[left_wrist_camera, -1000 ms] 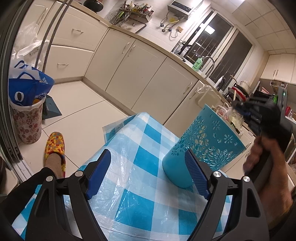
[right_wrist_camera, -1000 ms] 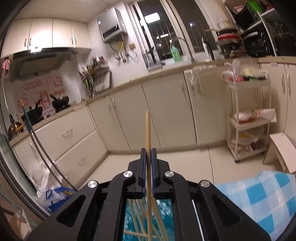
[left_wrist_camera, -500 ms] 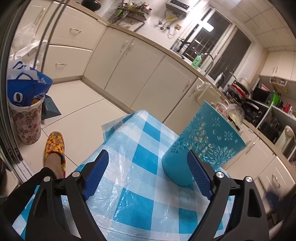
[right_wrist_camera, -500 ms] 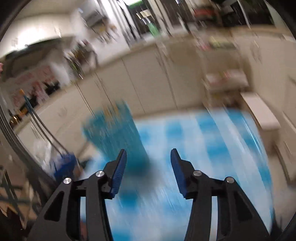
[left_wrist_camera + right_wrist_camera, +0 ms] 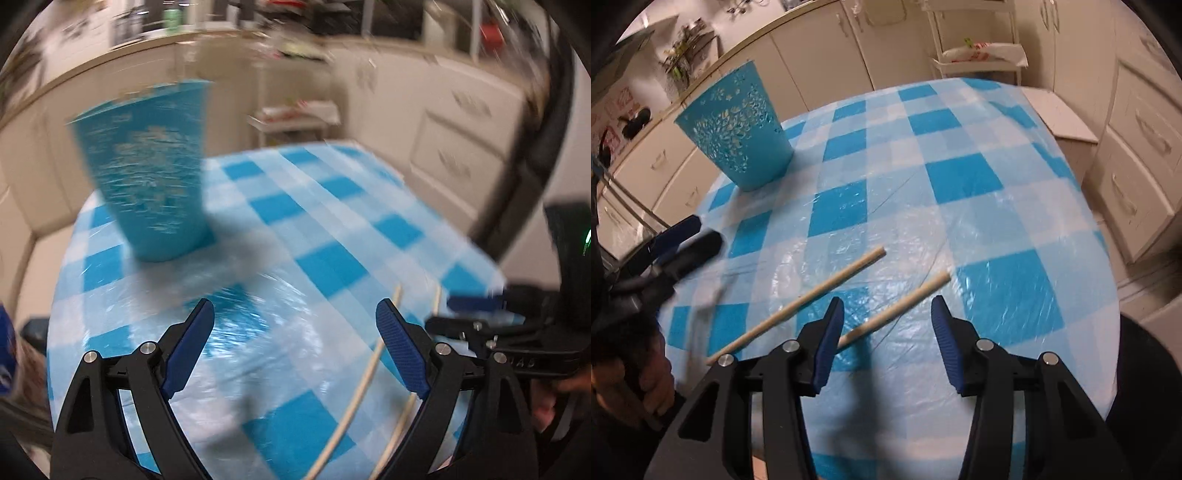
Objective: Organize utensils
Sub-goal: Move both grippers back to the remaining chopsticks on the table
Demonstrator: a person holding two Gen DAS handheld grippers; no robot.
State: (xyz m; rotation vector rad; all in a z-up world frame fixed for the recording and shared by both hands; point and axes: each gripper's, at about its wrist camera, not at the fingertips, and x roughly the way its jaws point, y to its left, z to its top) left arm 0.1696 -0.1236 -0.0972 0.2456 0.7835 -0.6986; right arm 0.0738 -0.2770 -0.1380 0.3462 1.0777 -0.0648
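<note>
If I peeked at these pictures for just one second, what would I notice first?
Probably the bright blue-and-white checked tablecloth covering the whole table. Next, the teal cut-out basket standing upright at the far left of it, and two chopsticks lying side by side on the cloth near the front. The right gripper hangs open just above the nearer chopstick, holding nothing.
</note>
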